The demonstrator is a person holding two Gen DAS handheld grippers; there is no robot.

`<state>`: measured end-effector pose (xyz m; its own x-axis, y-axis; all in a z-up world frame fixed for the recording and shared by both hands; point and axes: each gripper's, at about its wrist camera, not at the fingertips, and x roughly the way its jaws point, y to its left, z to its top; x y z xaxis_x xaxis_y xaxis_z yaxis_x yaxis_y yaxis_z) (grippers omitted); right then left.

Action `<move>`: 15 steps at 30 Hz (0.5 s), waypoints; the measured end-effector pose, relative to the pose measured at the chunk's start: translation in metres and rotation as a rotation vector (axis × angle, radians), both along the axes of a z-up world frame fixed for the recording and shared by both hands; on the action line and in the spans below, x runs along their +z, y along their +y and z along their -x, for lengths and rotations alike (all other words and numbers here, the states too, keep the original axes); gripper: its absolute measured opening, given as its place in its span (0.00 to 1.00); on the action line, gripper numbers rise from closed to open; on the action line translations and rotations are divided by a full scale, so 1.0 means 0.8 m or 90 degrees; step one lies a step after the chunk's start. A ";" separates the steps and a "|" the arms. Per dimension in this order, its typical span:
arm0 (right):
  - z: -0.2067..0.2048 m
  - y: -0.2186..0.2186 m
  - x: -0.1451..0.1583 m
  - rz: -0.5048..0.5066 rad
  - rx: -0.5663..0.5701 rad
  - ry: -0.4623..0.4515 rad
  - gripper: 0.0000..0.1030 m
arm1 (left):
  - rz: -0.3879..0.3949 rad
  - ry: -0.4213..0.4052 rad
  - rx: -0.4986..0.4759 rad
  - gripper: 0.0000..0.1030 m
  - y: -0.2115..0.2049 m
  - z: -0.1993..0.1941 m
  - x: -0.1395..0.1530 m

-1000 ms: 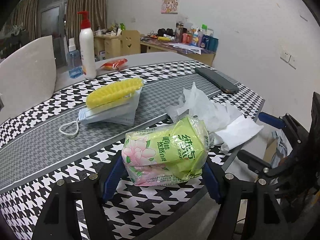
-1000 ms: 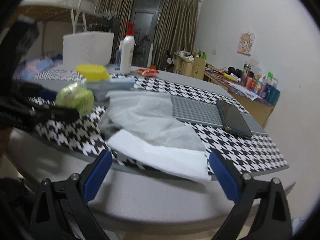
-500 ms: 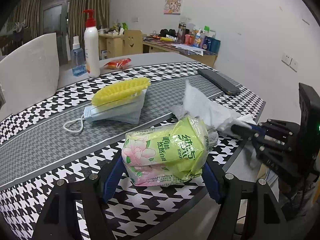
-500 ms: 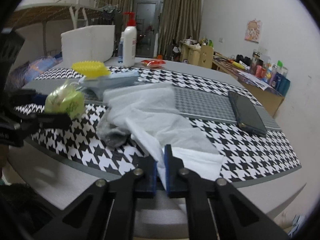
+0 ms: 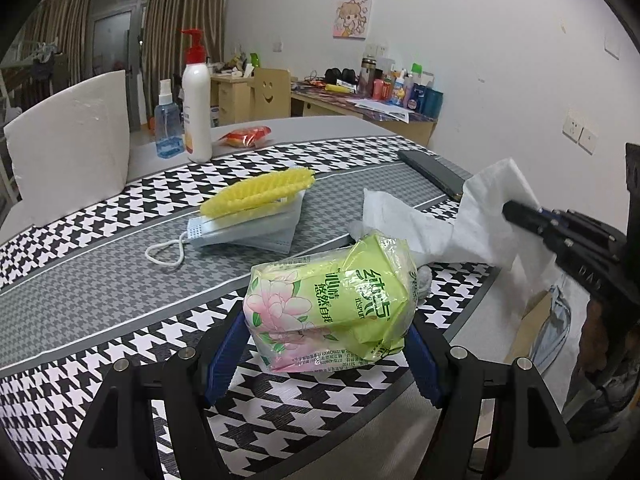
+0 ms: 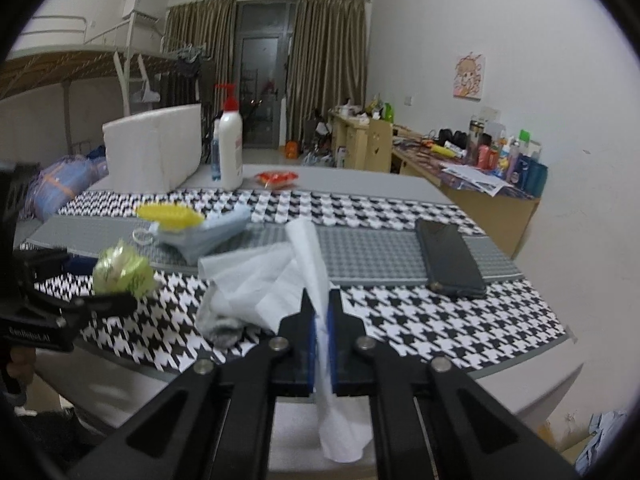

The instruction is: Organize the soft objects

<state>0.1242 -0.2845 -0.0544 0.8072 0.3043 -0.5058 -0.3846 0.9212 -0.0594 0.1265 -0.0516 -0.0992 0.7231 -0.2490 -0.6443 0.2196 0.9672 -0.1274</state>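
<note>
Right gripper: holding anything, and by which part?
Yes. The right gripper is shut on the white tissue, pinched near its front edge; the loose end hangs below the jaws.

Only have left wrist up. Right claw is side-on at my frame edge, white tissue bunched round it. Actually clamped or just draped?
Observer: Clamped. From the right wrist view the right claw is shut on the white tissue, and a strip hangs down below its pads.
Operator: Anything under that tissue? I see a grey bit behind the green tissue pack.
Observer: Yes, a small grey wad lies on the houndstooth mat at the tissue's near edge.
Operator: Phone clear of it?
Observer: Yes. The black phone lies apart, to the right of the tissue in the right wrist view.
</note>
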 end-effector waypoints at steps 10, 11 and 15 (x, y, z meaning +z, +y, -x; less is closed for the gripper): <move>-0.022 0.016 0.014 -0.019 0.003 -0.018 0.07 | 0.004 -0.006 0.007 0.71 0.005 0.006 0.004; -0.028 0.020 0.010 -0.016 0.009 -0.012 0.07 | 0.004 -0.006 0.008 0.71 0.005 0.006 0.003; -0.042 0.034 -0.005 -0.012 0.033 0.019 0.07 | 0.003 -0.001 0.012 0.71 0.008 0.003 0.002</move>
